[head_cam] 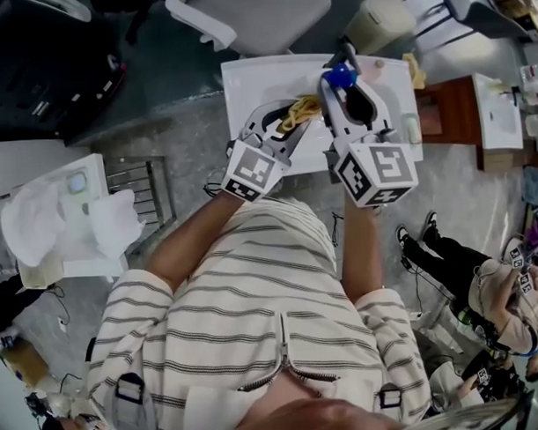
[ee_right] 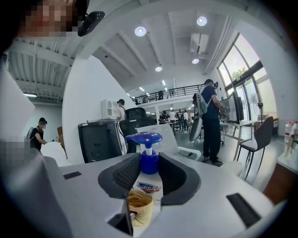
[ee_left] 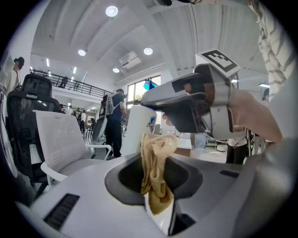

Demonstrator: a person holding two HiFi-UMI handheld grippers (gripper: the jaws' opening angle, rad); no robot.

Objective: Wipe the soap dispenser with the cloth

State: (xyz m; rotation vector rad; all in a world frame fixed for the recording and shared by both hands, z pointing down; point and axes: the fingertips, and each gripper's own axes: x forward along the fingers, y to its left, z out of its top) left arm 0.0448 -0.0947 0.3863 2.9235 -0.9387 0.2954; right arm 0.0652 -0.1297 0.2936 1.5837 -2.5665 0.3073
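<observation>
Left gripper (head_cam: 284,124): my jaws are pinched tight on the crumpled tan cloth (ee_left: 156,168), bunched end sticking out past the tips. It's over the white table (head_cam: 245,89). Right gripper (head_cam: 347,91): jaws clamped on the white plastic soap dispenser with blue pump head (ee_right: 148,173), upright, held off the table. Cloth end lies against the bottle's lower front.

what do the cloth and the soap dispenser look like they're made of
The cloth looks like soft fabric, tan and matte: it crumples into limp folds. The soap dispenser seems plastic: even white body with a printed label, smooth blue pump.
</observation>
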